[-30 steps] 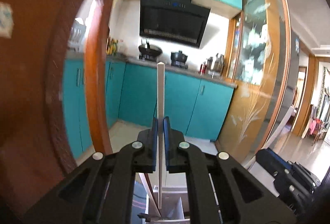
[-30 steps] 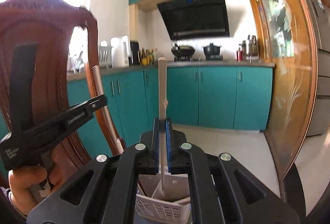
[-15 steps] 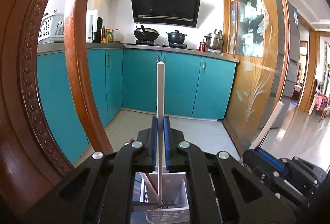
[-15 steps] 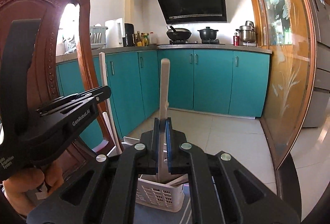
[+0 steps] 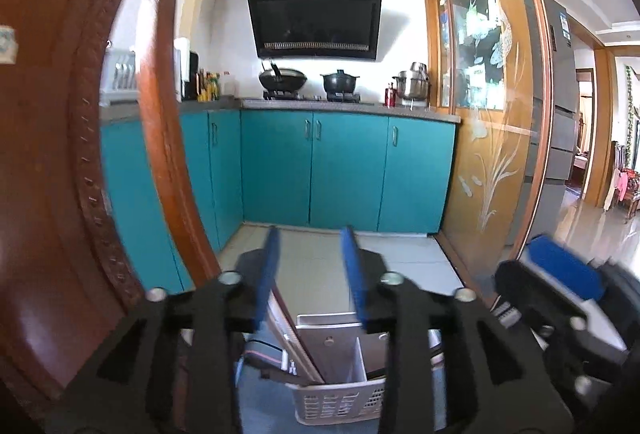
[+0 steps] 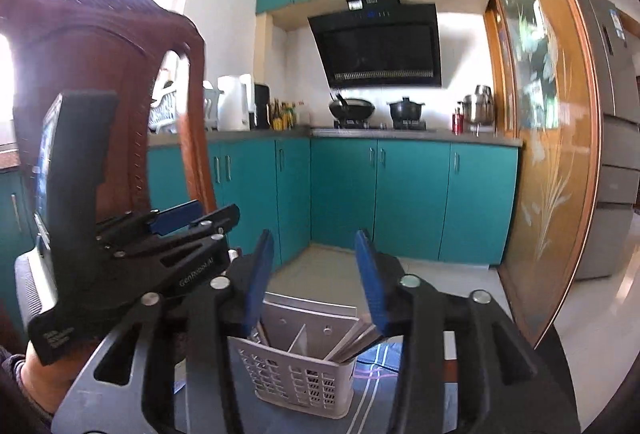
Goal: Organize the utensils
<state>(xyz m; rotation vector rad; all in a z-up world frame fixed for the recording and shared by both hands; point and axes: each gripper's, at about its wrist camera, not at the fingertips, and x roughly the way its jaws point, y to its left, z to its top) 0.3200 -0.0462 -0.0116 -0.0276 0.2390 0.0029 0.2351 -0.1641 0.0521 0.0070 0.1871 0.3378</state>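
A white perforated utensil basket with a centre divider stands on the blue cloth below both grippers; it also shows in the right wrist view. Pale utensil handles lean in its left compartment, and more handles lean in the right one. My left gripper is open and empty above the basket. My right gripper is open and empty above it too. The left gripper's body shows at the left of the right wrist view.
A carved wooden chair back stands close on the left, and shows in the right wrist view. Teal kitchen cabinets, a stove with pots and a glass sliding door lie beyond.
Both grippers have opened and let go of the white utensils they held upright. The utensils now rest in the basket.
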